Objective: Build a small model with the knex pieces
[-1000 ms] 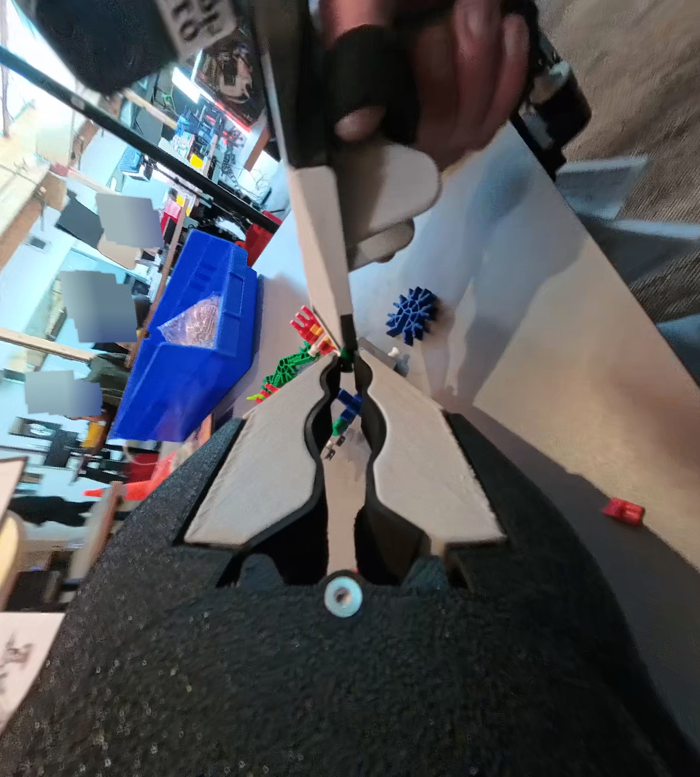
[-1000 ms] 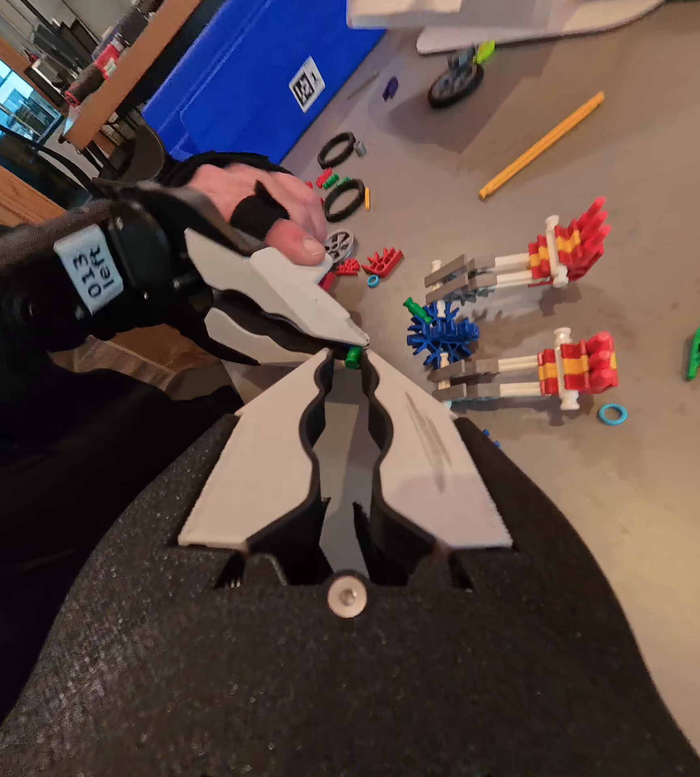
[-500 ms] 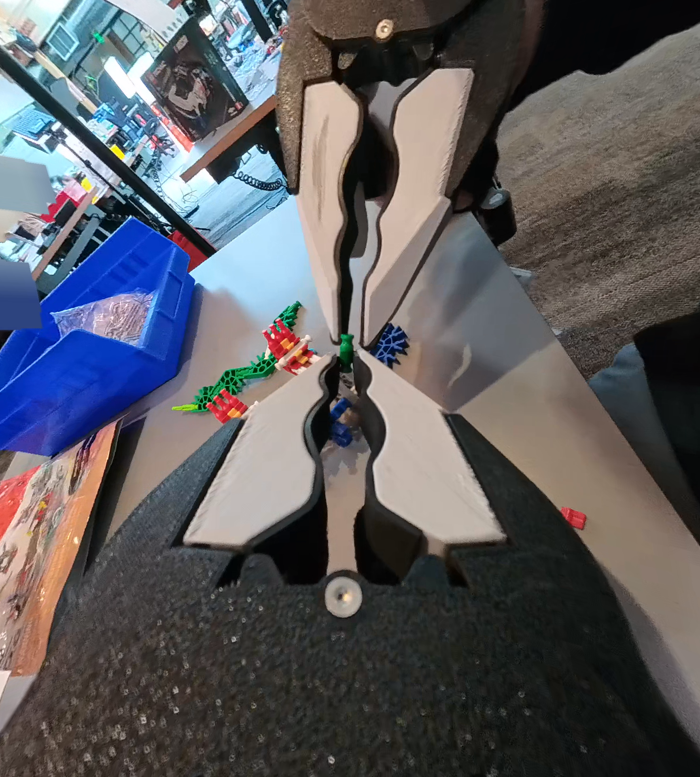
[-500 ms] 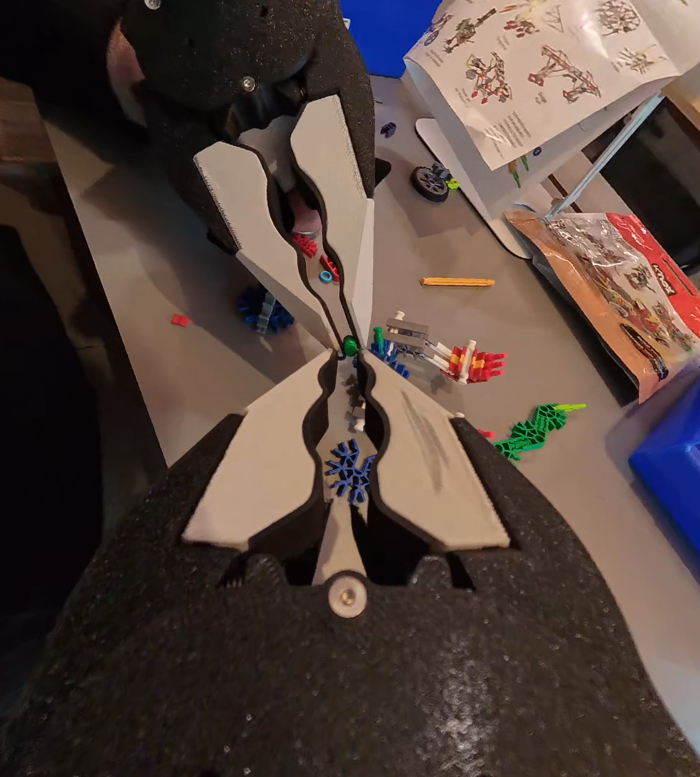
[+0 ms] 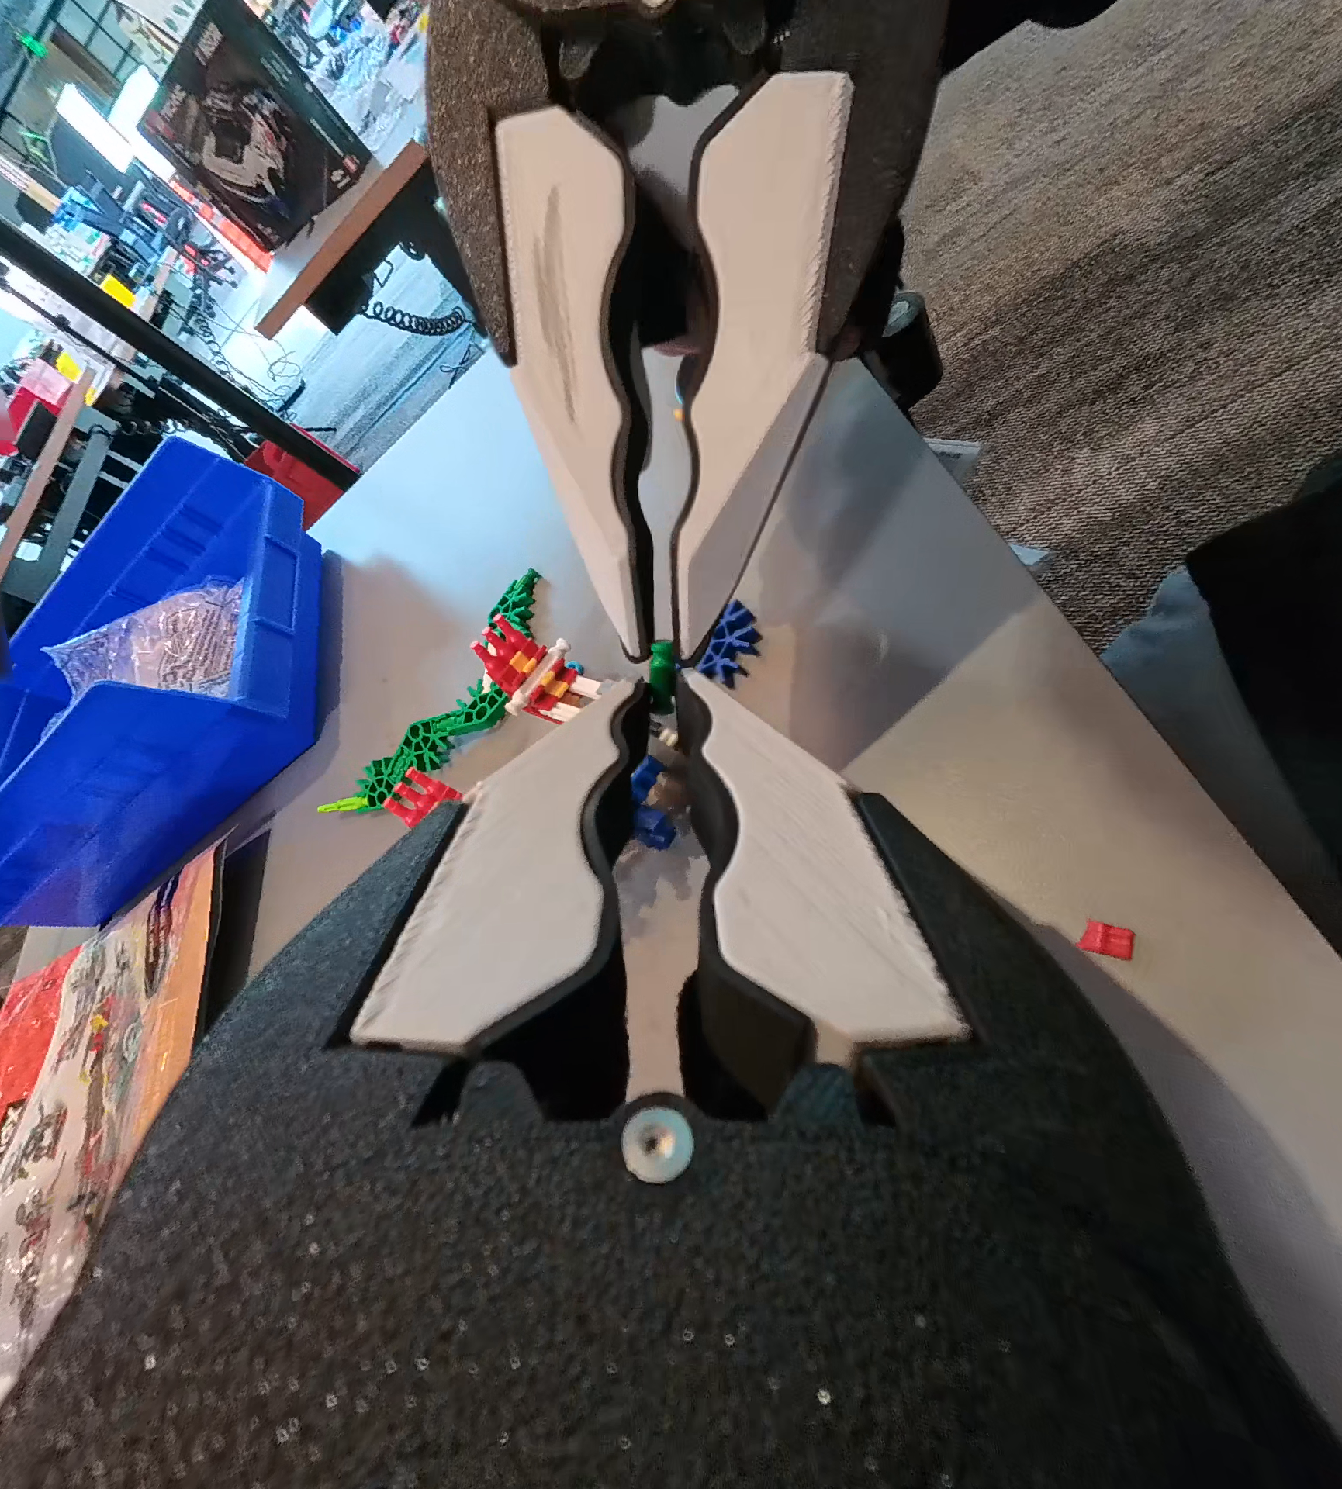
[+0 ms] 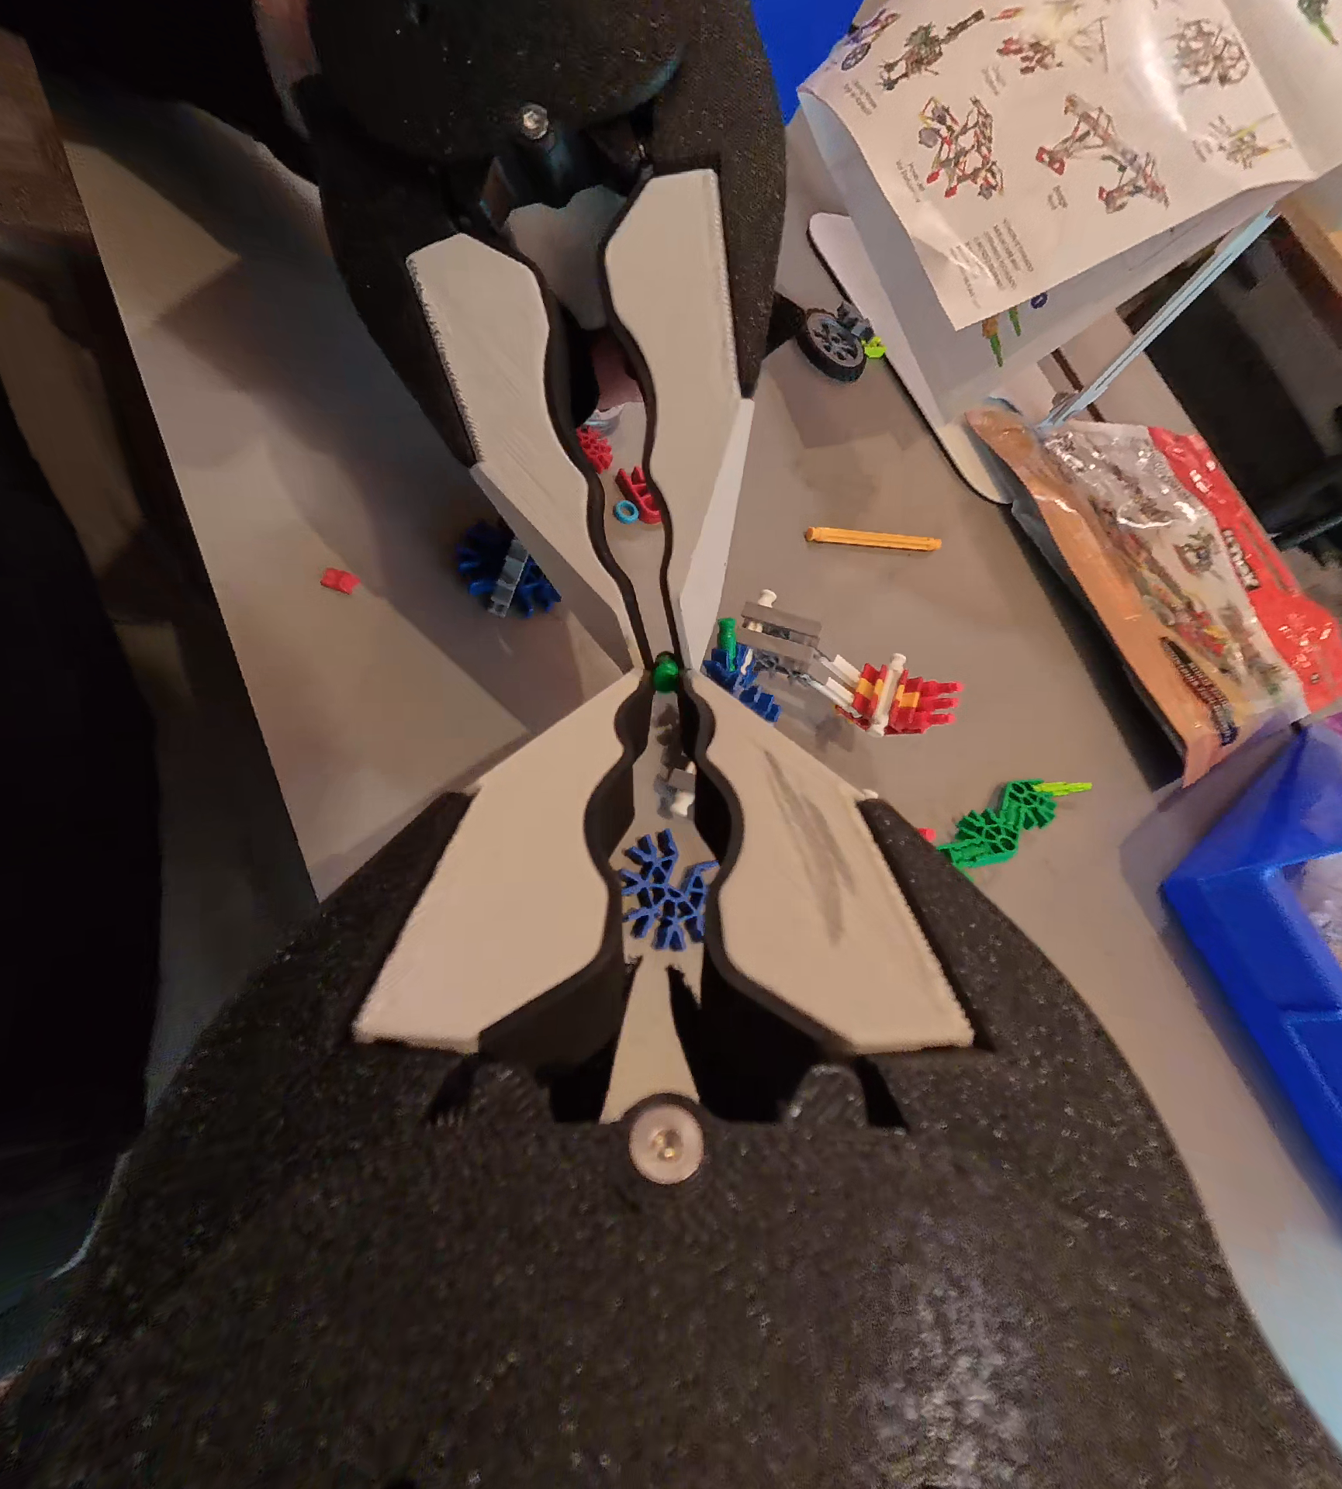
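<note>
My left gripper (image 5: 660,697) and my right gripper (image 6: 664,693) meet tip to tip above the grey table (image 5: 1014,806). Both are shut on one small green rod (image 5: 660,669), which also shows in the right wrist view (image 6: 664,673). The right gripper (image 5: 656,644) comes down from the top of the left wrist view. The left gripper (image 6: 656,653) comes down from the top of the right wrist view. Through the gap between my right fingers a blue snowflake connector (image 6: 664,894) and a grey-white piece (image 6: 676,790) lie on the table below.
On the table lie a red-yellow-white assembly (image 6: 901,697), a green lattice piece (image 6: 998,822), a yellow rod (image 6: 873,538), a wheel (image 6: 833,342), a blue-grey connector (image 6: 506,572) and a small red piece (image 5: 1105,940). A blue bin (image 5: 128,725), a red parts bag (image 6: 1183,580) and an instruction sheet (image 6: 1055,145) stand at the side. Both grippers' tips are close together, under 4 cm apart. The blue snowflake connector (image 6: 664,894) is about equally far from each gripper, around 7 centimeters.
Both grippers have swung from meeting at an angle to facing each other in one line, tips together. The green rod has stayed between the tips.
</note>
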The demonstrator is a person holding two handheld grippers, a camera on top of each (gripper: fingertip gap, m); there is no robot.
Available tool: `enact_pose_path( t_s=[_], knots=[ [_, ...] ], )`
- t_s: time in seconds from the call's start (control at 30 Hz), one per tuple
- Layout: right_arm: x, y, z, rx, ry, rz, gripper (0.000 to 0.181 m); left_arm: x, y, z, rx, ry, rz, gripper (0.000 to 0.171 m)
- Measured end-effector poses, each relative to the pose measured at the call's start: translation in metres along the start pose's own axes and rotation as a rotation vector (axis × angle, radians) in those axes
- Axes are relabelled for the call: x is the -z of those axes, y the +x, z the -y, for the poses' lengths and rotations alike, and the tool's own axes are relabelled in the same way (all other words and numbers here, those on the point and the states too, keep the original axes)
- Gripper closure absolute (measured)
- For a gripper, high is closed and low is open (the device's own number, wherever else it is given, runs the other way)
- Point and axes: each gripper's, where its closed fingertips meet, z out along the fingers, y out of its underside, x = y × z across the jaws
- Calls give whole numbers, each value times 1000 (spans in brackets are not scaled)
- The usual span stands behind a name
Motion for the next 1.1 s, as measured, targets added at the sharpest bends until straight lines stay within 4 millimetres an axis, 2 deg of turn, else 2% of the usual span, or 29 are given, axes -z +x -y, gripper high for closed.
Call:
enact_pose_path(
  t_s=[0.3, 0.47, 0.63, 0.73, 0.87, 1.1],
  knots=[
    [-1, -5, -2, 151, -29, -51, 176, -2, 7, -2, 25, -14, -65, 167],
    [2, 0, -1, 69, 1, -44, 177, -4, 1, 0, 31, -2, -30, 166],
    [4, 19, -14, -58, -3, -102, 176, 1, -21, -11, -46, -67, 137, 141],
    [-1, 25, -22, -110, -20, -135, 176, 0, -27, -19, -66, -103, 191, 133],
    [-11, 25, -31, -120, -62, -167, 176, -6, -24, -32, -98, -162, 188, 132],
    [-17, 22, -27, -142, -35, -158, 176, -12, -21, -40, -106, -180, 190, 139]
  ],
)
